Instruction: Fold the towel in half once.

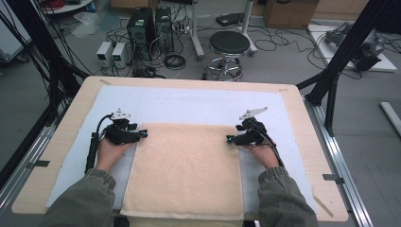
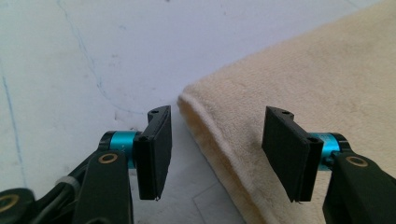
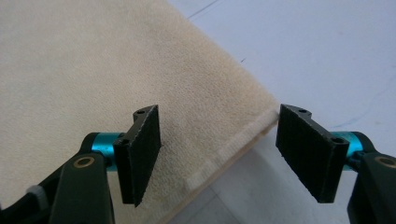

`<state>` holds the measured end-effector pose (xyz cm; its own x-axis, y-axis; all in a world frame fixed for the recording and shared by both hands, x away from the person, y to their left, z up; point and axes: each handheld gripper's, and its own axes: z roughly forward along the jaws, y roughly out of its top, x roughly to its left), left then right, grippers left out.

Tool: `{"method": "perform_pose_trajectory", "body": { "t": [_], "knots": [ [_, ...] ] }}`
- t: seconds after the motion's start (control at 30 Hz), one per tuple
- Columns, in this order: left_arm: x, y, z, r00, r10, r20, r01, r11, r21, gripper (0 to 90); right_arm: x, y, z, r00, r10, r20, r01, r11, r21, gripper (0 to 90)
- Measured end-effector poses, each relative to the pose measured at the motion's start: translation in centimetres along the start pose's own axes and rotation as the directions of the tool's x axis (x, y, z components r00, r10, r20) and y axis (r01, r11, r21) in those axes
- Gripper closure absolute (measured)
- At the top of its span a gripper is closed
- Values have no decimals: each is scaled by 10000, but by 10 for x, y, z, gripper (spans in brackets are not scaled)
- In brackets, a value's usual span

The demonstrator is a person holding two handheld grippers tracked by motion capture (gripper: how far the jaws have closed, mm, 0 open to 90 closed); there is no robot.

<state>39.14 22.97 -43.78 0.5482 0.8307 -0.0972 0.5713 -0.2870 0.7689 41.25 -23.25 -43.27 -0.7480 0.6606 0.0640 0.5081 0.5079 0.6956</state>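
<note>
While both hands sit low over the tabletop (image 1: 61, 142), I see the folded beige towel (image 1: 187, 165) lying flat on the white mat (image 1: 189, 104), reaching from the middle of the mat to the near edge, where it hangs slightly over. My left gripper (image 1: 142, 134) is at the towel's far left corner, pointing inward along the far edge. In the left gripper view its jaws stand apart, with the rounded corner of the towel (image 2: 289, 84) lying between them; neither pad presses on the cloth. My right gripper (image 1: 230, 139) mirrors it at the far right corner. In the right gripper view those jaws are also spread, straddling the towel's (image 3: 93, 60) hemmed edge, one pad above the cloth and the other out over the bare mat (image 3: 327, 56), nothing clamped. Both grippers sit level with each other, well apart, the towel's full width between them.
</note>
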Motion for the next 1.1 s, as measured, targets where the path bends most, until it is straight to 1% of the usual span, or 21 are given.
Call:
{"method": "perform_pose_trajectory", "body": {
  "t": [0.07,0.1,0.23,0.27,0.3,0.33,0.4,0.43,0.47,0.5,0.53,0.6,0.63,0.67,0.7,0.8,0.83,0.97,1.03,1.07,1.1],
  "knots": [
    [-2,-2,5,10000,16,23,-16,9998,190,431,0,-1,6,9998,0,-198,4,9998,207,310],
    [-2,-2,6,10000,91,-27,-90,9998,198,429,1,-1,7,9999,15,-162,-13,9999,166,323],
    [-3,-2,6,9999,32,-128,-29,9999,166,478,-2,-2,6,9996,194,-192,-192,9997,116,437],
    [-4,-1,6,10000,44,6,-45,9999,166,520,-2,-1,6,9995,198,-243,-195,9997,125,473],
    [-6,-1,6,9999,99,59,-100,9998,155,590,-1,-1,6,9994,169,-310,-165,9998,147,503],
    [-9,-1,7,9998,165,72,-166,9998,145,631,0,0,6,9994,90,-328,-85,9998,152,537],
    [-12,0,7,9993,218,293,-223,9996,165,747,1,1,6,9982,112,-582,-102,9998,176,635],
    [-13,0,7,9992,330,246,-335,9993,175,780,1,1,6,9964,141,-841,-124,9997,203,745],
    [-13,1,7,9988,345,337,-352,9991,226,800,1,1,7,9910,175,-1328,-148,9997,211,790],
    [-12,2,7,9988,352,345,-362,9990,270,816,2,2,8,9913,185,-1303,-156,9996,230,810],
    [-12,3,8,9992,309,250,-316,9992,246,827,3,3,8,9912,134,-1320,-100,9996,261,819],
    [-11,9,8,9990,444,-88,-442,9987,258,837,1,6,8,9909,92,-1345,-54,9996,286,826],
    [-10,12,8,9986,455,-272,-451,9989,155,840,1,8,7,9931,-8,-1169,31,9998,200,830],
    [-8,19,9,9978,535,-398,-528,9984,187,842,1,11,6,9954,-136,-953,136,9999,2,831],
    [-7,24,9,9974,551,-456,-543,9984,172,842,-1,15,4,9965,-23,-835,18,10000,-69,832],
    [-4,49,7,9944,618,-852,-634,9979,-158,844,-7,30,-2,9993,-43,-375,23,9987,-511,834],
    [-3,59,6,9930,675,-973,-692,9975,-149,844,-11,37,-5,9996,9,-275,-27,9979,-652,834],
    [3,101,-5,9850,963,-1429,-1062,9923,-633,844,-22,69,-21,9998,49,202,-27,9940,-1093,835],
    [5,119,-11,9846,984,-1447,-1122,9896,-901,841,-28,84,-28,9988,79,482,-16,9917,-1283,831],
    [6,125,-11,9857,953,-1389,-1089,9896,-935,832,-32,90,-30,9980,207,596,-124,9906,-1366,813],
    [7,129,-12,9841,990,-1473,-1121,9902,-836,796,-36,94,-31,9969,417,660,-318,9890,-1443,762]
  ]
}}
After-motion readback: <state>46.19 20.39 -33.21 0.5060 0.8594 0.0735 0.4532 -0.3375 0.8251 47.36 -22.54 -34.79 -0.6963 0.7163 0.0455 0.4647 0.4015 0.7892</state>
